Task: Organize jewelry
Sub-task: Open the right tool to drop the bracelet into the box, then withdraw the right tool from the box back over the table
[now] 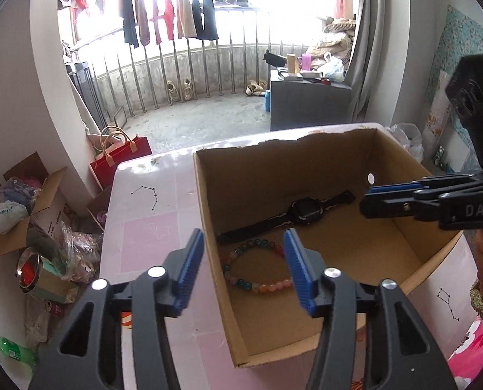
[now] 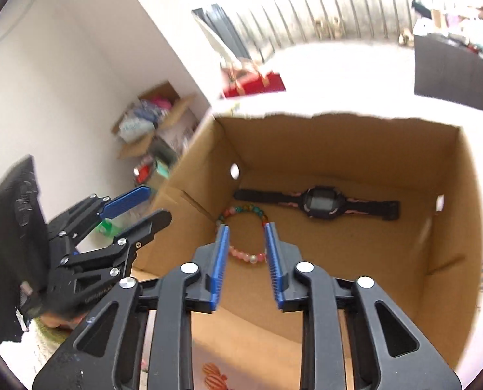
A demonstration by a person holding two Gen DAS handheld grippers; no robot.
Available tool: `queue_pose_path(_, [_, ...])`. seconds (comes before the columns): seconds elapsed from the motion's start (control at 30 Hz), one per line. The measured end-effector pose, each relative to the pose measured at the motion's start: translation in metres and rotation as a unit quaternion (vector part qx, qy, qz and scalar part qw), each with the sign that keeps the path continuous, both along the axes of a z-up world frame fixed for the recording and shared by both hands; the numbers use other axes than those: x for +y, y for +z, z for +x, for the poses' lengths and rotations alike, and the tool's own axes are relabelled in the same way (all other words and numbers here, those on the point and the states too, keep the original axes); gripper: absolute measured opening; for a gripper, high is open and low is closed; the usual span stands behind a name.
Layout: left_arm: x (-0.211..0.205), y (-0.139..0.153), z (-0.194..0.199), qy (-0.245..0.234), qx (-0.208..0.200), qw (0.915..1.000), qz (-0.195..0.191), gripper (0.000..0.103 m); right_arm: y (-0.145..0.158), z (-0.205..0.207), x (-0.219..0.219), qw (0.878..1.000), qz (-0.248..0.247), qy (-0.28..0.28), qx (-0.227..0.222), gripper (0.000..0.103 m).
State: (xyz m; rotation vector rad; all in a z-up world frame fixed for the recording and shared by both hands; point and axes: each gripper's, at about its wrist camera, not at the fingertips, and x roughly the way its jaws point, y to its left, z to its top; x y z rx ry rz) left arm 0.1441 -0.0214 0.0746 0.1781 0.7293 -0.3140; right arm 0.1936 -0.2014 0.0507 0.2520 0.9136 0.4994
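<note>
An open cardboard box [image 1: 345, 149] [image 2: 449, 214] stands on a pink table [image 1: 150, 227]. On its floor lie a black watch [image 1: 293, 216] [image 2: 319, 202] and a bracelet of coloured beads [image 1: 257, 284] [image 2: 244, 256]. My left gripper [image 1: 243, 240] is open and empty, straddling the box's left wall above the bracelet; it also shows in the right wrist view [image 2: 147, 201]. My right gripper [image 2: 244, 230] is open and empty, above the box over the bracelet; in the left wrist view [image 1: 366, 201] it reaches in from the right.
An open carton of clutter [image 1: 17, 204], bags and a metal bowl [image 1: 30, 266] lie on the floor to the left. A red bag [image 1: 121, 159] stands beyond the table. A dark cabinet [image 1: 306, 100] stands by the balcony railing.
</note>
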Motion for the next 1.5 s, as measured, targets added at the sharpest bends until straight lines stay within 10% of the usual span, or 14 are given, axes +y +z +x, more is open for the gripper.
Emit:
queue_pose_path(0.4, [0.032, -0.018, -0.075, 0.045, -0.042, 0.9975, -0.034, 0.083, -0.018, -0.113, -0.031, 0.997, 0.071, -0.015, -0.009, 0.042])
queue_pose_path(0.93, [0.021, -0.053, -0.051, 0.066, -0.026, 0.9975, 0.003, 0.086, -0.043, -0.090, -0.055, 0.993, 0.021, -0.116, -0.020, 0.036])
queue_pose_path(1.5, [-0.005, -0.121, -0.105, 0.042, 0.080, 0.9937, 0.066, 0.087, -0.098, -0.199, -0.002, 0.976, -0.185, -0.114, -0.015, 0.068])
